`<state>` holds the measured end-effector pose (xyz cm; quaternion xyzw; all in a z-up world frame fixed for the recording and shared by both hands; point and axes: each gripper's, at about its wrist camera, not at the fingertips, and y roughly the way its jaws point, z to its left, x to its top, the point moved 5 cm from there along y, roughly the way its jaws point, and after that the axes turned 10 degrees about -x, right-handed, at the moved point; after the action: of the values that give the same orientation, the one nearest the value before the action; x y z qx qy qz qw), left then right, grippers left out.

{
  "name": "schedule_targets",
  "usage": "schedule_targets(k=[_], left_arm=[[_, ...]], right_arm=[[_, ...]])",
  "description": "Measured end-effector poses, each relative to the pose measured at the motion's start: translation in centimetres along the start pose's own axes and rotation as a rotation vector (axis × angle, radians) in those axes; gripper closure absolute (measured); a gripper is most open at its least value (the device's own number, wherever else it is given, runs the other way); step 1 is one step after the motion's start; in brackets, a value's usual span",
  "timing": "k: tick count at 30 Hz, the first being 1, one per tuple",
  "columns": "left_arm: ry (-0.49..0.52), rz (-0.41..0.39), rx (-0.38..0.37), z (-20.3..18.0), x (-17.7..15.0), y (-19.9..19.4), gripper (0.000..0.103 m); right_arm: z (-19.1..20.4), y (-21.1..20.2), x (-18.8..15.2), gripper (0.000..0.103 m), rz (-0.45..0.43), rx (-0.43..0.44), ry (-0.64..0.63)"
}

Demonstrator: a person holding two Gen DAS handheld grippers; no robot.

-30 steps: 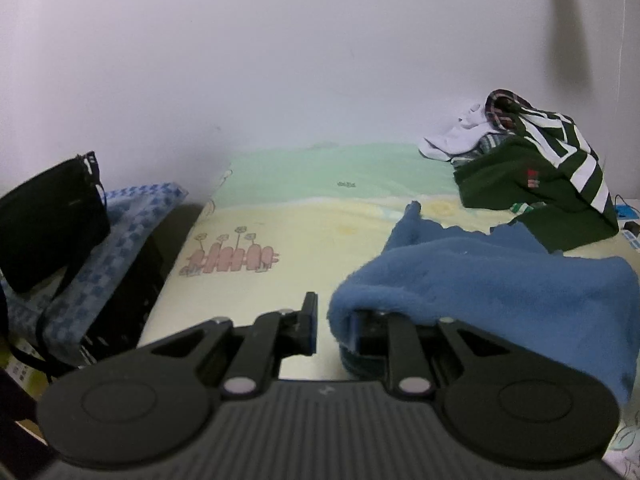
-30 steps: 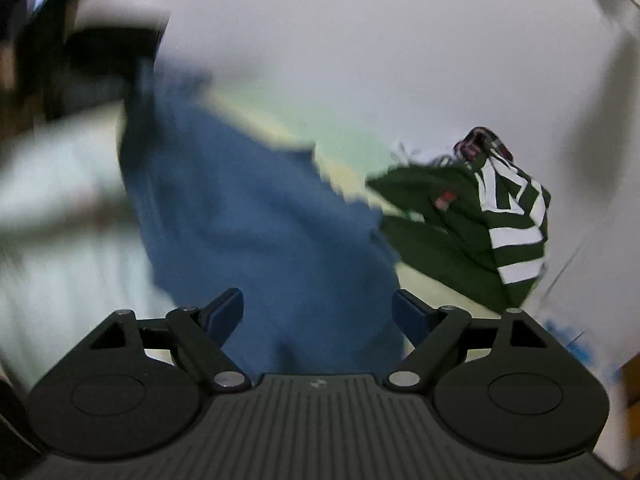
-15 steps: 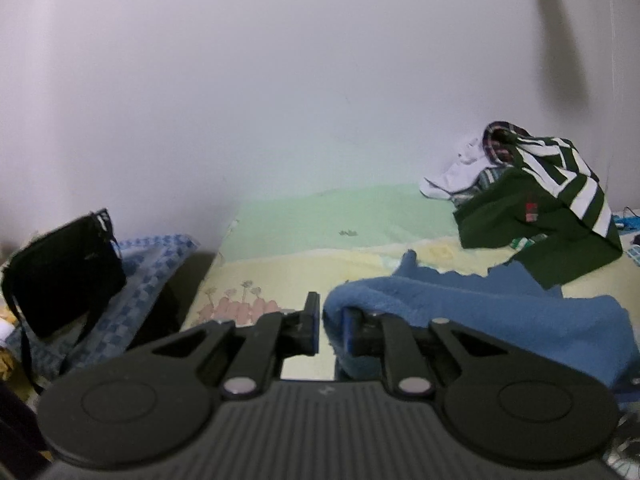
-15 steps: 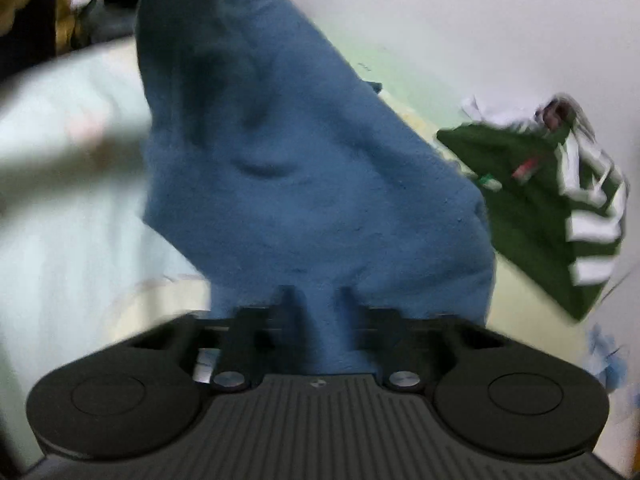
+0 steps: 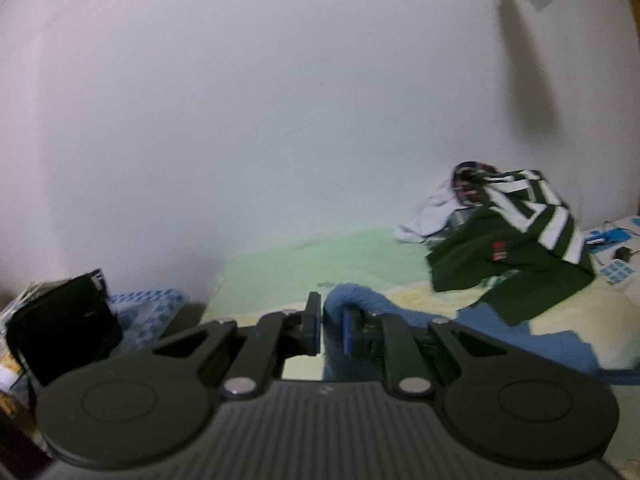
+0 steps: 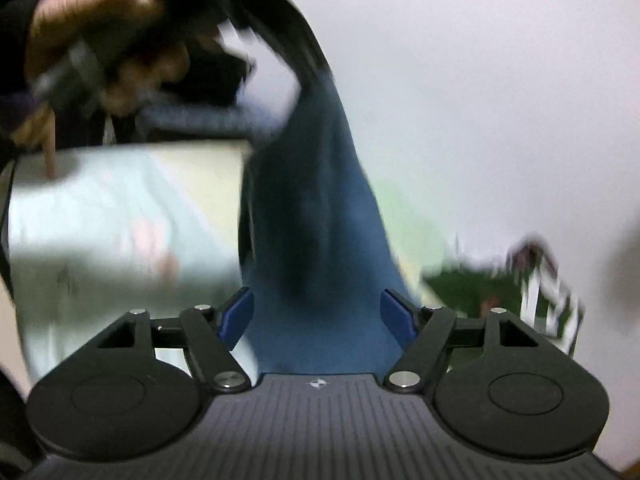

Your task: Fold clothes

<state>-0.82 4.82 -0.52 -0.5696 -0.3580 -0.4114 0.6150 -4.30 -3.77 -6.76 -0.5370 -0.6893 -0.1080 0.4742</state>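
The left claw [image 5: 332, 330] is clenched on a bunched edge of the blue fleece garment [image 5: 520, 340], which drapes over its right finger and trails off to the right across the bed [image 5: 280, 276]. The right claw [image 6: 316, 314] is opening, its 2 pads spread with the hanging blue cloth between them, not pressed. A green striped garment [image 5: 520, 240] lies well beyond, right.

left wrist: low over bed [image 5: 360, 256], facing wall | right wrist: close behind blue cloth [image 6: 312, 240] | shared: bed
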Motion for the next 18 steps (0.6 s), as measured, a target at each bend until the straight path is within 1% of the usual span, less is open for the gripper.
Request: schedule_targets(k=[3,5,7,8,9,10,11,13,15,17,18], left_arm=[[-0.002,0.005,-0.030,-0.5,0.5,-0.2,0.088],[-0.001,0.007,-0.040,-0.6,0.9,-0.4,0.088],[0.009,0.008,-0.045,-0.6,1.3,-0.4,0.088],[0.013,0.009,-0.047,-0.6,1.5,-0.5,0.088],[0.021,0.013,-0.045,-0.7,1.4,-0.4,0.088],[0.029,0.018,-0.043,-0.7,1.3,-0.3,0.088],[0.040,0.020,-0.024,-0.6,1.0,0.0,0.087],[0.053,0.029,0.010,-0.1,0.2,0.6,0.081],[0.053,0.054,0.032,0.6,-0.9,1.5,0.077],[0.052,0.091,0.042,1.3,-2.3,1.9,0.071],[0.055,0.086,0.032,1.2,-2.7,1.5,0.066]], right_arm=[[0.5,2.0,2.3,0.019,-0.053,-0.020,-0.036],[1.2,3.7,2.6,0.020,-0.055,-0.025,-0.082],[1.6,5.3,2.6,0.025,-0.041,-0.011,-0.100],[1.6,6.0,2.6,0.046,-0.023,-0.008,-0.094],[1.1,6.3,2.7,0.088,-0.001,0.002,-0.064],[0.0,6.4,2.8,0.090,0.024,0.028,-0.008],[-1.0,6.4,2.9,0.090,0.049,0.054,0.048],[-3.1,6.6,3.2,0.091,0.100,0.106,0.161],[-5.6,6.2,3.9,0.092,0.140,0.184,0.277],[-8.1,5.4,5.3,0.092,0.135,0.287,0.406],[-9.3,5.1,6.1,0.092,0.132,0.320,0.463]])
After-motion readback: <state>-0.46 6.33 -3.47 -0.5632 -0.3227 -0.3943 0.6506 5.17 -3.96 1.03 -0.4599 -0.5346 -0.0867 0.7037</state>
